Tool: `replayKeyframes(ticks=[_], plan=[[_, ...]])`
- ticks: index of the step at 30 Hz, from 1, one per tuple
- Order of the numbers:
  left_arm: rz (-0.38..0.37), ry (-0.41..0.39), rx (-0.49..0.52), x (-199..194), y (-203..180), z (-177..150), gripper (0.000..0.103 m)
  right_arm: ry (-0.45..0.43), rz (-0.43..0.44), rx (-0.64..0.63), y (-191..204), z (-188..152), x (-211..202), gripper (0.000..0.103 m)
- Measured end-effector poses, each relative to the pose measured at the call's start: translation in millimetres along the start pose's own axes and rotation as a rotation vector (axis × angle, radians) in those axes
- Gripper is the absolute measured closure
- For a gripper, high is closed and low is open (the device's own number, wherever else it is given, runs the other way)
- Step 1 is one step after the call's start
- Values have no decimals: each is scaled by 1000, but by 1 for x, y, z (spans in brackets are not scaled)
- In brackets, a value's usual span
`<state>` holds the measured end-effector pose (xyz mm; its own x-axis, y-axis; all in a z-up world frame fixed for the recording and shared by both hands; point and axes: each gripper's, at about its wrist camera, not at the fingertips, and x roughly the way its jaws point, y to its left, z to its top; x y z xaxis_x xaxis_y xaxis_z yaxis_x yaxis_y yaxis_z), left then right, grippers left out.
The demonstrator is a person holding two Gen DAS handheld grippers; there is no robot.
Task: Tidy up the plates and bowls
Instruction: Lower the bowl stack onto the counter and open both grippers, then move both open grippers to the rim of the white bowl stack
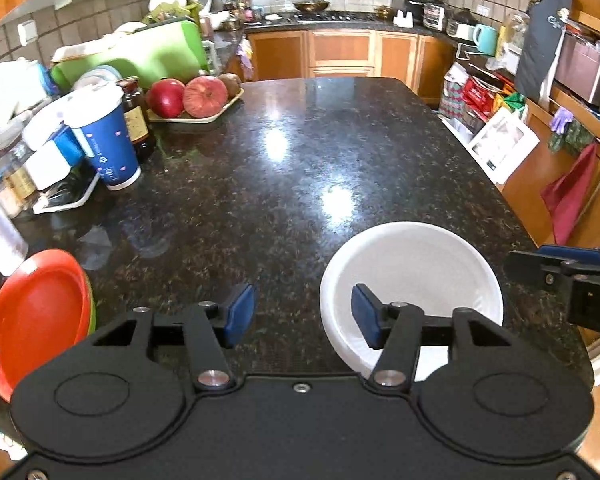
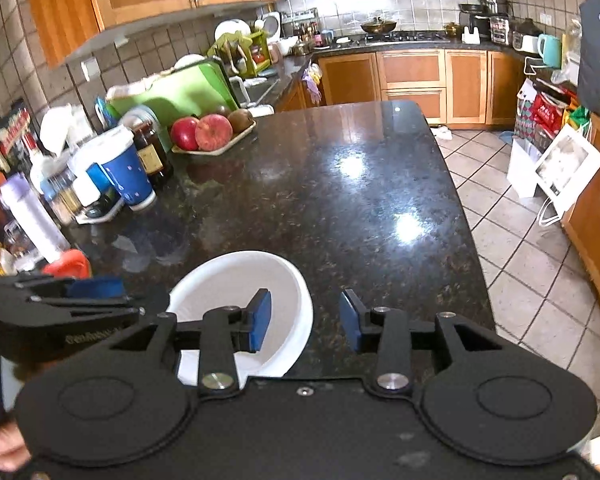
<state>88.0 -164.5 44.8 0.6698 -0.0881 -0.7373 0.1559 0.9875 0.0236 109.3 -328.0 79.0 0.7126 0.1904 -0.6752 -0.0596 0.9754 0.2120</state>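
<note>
1. Left claw (image 1: 304,314): jaws wide, holding nothing. White bowl (image 1: 416,276) sits on the worktop (image 1: 300,168) at its 2 o'clock, under the right finger.
2. Right claw (image 2: 305,320): jaws wide, holding nothing; bowl at 10 o'clock.
3. Red plate (image 1: 36,316) on a stack at the left claw's 9 o'clock.
4. Worktop: dark speckled granite, glossy. Fruit tray (image 1: 198,116) and blue cup (image 1: 108,144) at 11 o'clock.

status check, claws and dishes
Left claw open, right claw open, both empty. White bowl on counter between them. Red plates stacked left. Nothing blocking.
</note>
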Motion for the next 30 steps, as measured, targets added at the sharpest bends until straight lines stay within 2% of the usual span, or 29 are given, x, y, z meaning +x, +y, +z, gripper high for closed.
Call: replayKeyframes(ticks=[7, 13, 16, 20, 26, 30], plan=[[95, -28, -27, -8, -10, -18, 43, -85, 1, -33, 8, -21, -12, 54], [122, -25, -65, -10, -12, -31, 42, -144, -30, -54, 11, -36, -20, 51], [131, -35, -71, -14, -12, -38, 42, -172, -46, -26, 10, -43, -22, 47], [133, -58, -75, -23, -13, -48, 42, -220, -77, 17, 8, -52, -25, 46], [116, -60, -82, -28, -7, -55, 43, -213, -118, 0, 14, -60, -22, 46], [84, -45, -85, -26, 2, -54, 43, -172, -98, 26, 16, -64, -20, 47]])
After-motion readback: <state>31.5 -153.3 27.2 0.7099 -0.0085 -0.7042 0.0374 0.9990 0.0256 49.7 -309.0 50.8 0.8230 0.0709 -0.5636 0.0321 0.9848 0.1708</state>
